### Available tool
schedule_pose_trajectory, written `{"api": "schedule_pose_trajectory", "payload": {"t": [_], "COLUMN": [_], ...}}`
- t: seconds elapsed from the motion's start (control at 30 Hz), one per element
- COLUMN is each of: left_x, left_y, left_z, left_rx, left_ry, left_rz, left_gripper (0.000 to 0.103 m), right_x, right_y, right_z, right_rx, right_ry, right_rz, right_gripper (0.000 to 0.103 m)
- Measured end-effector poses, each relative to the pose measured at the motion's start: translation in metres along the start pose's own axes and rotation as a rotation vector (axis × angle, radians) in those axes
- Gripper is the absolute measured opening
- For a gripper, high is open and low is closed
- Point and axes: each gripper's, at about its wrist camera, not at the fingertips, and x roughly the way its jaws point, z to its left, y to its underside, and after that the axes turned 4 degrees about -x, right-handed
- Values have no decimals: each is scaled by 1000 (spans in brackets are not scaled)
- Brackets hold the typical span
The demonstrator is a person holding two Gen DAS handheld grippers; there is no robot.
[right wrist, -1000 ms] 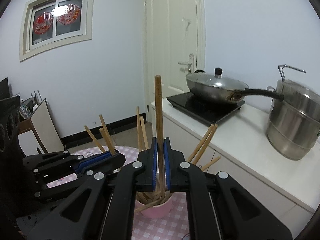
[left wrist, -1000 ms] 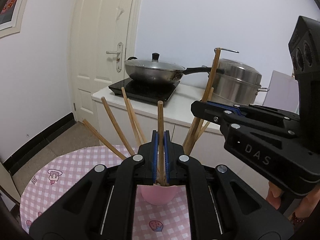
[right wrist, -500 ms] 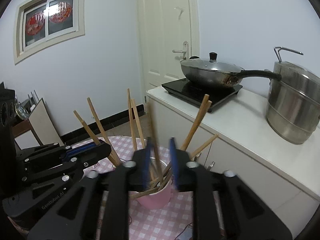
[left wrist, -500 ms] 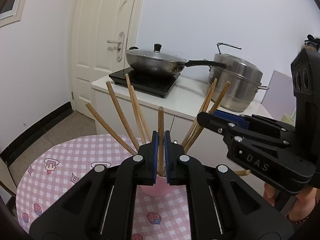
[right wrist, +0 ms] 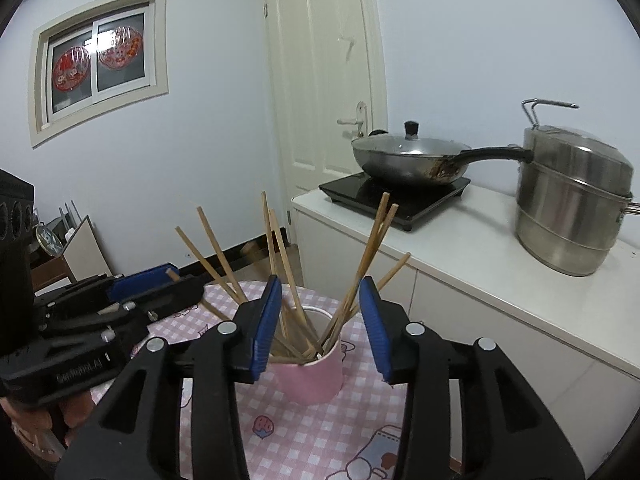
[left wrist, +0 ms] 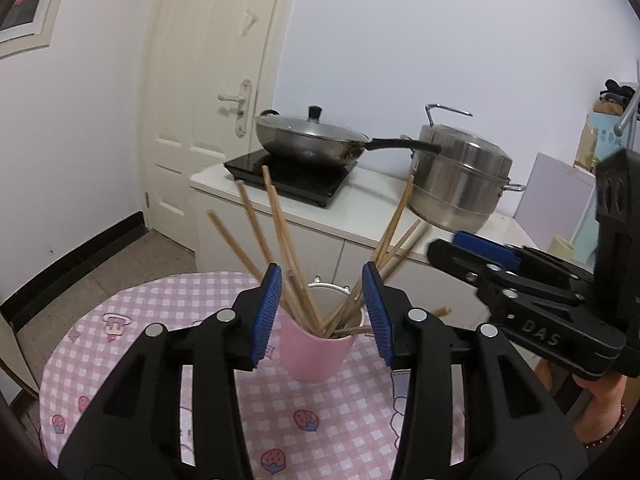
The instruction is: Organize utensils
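Inside the pink cup [left wrist: 316, 354], chopsticks' [left wrist: 280, 236] lower ends—hidden.

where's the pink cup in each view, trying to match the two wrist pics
Left wrist: the pink cup stands at lower centre on the checked tablecloth, framed between that gripper's blue pads, chopsticks fanning out of it.
Right wrist: the pink cup is again at lower centre, between the blue pads.
Shared landmark: the lidded wok on the black cooktop, right of the white door.
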Motion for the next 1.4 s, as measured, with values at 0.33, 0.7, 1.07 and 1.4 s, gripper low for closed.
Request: {"api": "schedule_pose_trajectory", "payload": {"t": [0.33,0.7,1.07,1.4], "left_x": [-48,-114,-157,-185], "left_y": [22,56,85,102], "left_z": [7,-3,-12,-10], "left_rx": [21,99,127,95], "left_ry": [-95,-186,-280,-289], "left_rz": [-79,-232,-336,-366], "left_gripper": [62,81,91,94], "right_x": [-38,-83,-110,-129], "right_y": [29,62,84,92], "right_z": [19,47,64,83], "right_rx": [-15,-14,2,-28], "right_ry": [26,80,105,96], "right_rz": [-40,-116,-174,-198], "right_gripper": [51,75,89,94]}}
